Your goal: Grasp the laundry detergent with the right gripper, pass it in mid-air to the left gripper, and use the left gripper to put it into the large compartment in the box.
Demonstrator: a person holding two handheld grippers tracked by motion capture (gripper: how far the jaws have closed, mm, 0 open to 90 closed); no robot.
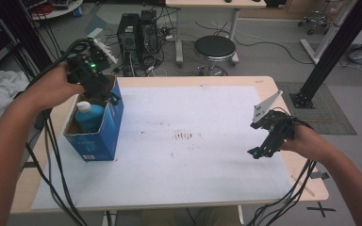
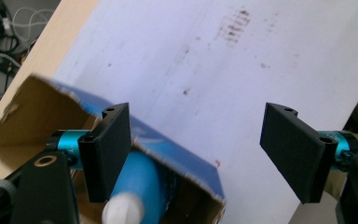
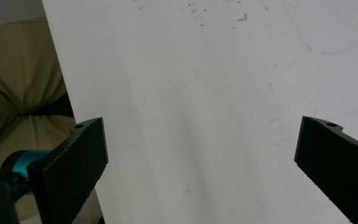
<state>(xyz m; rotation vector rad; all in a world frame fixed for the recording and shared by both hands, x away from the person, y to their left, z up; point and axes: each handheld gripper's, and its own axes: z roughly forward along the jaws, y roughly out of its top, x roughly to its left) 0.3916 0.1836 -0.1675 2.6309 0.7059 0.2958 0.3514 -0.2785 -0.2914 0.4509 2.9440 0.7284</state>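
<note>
At the left end of the white sheet (image 1: 188, 141) that covers the surface (image 1: 245, 81) stands a blue cardboard box (image 1: 104, 134), its top open and its brown inner walls showing, one flap torn along the edge. Inside the box a blue bottle (image 1: 88, 117) with a white cap (image 1: 83, 106) stands upright, its cap reaching to about the box's rim. In the left gripper view the bottle (image 2: 140, 186) sits just below and between the black jaws, with the box's near wall (image 2: 186, 163) running across under them. The left tool (image 1: 104, 90) hovers over the far end of the box, gripped by the person's left hand (image 1: 52, 87); its jaws stand wide apart and clamp nothing. Well to the right of the box, near the sheet's right edge, the right tool (image 1: 259, 151) is held by the right hand (image 1: 306, 141) just above the sheet, its jaws likewise spread wide over bare white. Between the box and the right tool the sheet carries a patch of brownish smudges (image 1: 184, 136).
</note>
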